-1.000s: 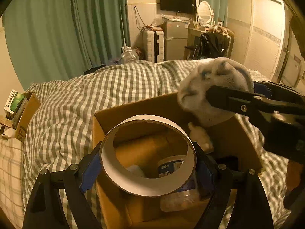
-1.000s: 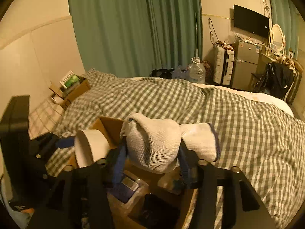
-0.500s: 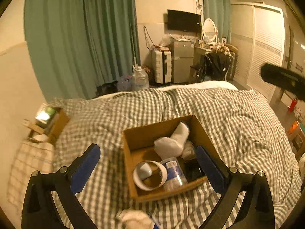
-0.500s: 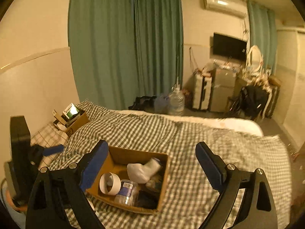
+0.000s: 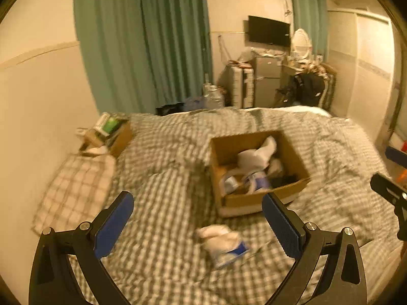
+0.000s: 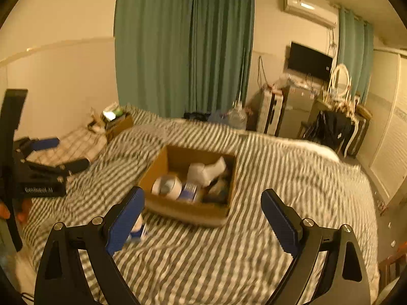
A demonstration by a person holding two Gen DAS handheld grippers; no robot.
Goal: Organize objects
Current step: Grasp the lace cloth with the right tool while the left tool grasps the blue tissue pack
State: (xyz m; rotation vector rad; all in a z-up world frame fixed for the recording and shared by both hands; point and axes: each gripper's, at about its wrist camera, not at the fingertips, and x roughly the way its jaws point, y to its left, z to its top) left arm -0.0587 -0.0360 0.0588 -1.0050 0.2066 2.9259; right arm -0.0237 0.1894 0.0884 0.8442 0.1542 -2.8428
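A cardboard box (image 5: 292,152) (image 6: 155,167) sits on the checked bed. In it lie a white sock (image 5: 257,153) (image 6: 206,171), a white tape roll (image 5: 230,183) (image 6: 166,186), a clear jar with a blue label (image 5: 257,181) (image 6: 189,190) and dark items. A crumpled white and blue item (image 5: 222,242) (image 6: 138,228) lies on the bed in front of the box. My left gripper (image 5: 197,222) is open and empty, held above the bed, back from the box; it also shows in the right wrist view (image 6: 61,152). My right gripper (image 6: 202,218) is open and empty, back from the box.
A checked pillow (image 5: 76,185) lies at the left. A small box with books (image 5: 112,133) stands against the wall. Beyond the bed are green curtains (image 5: 145,45), a water jug (image 5: 212,96), a small fridge (image 5: 267,81) and a black bag (image 5: 307,89).
Both grippers opened, leaving the tape roll and the sock in the box, and pulled up and back. The left view has since shifted left, and the white and blue item now shows fully.
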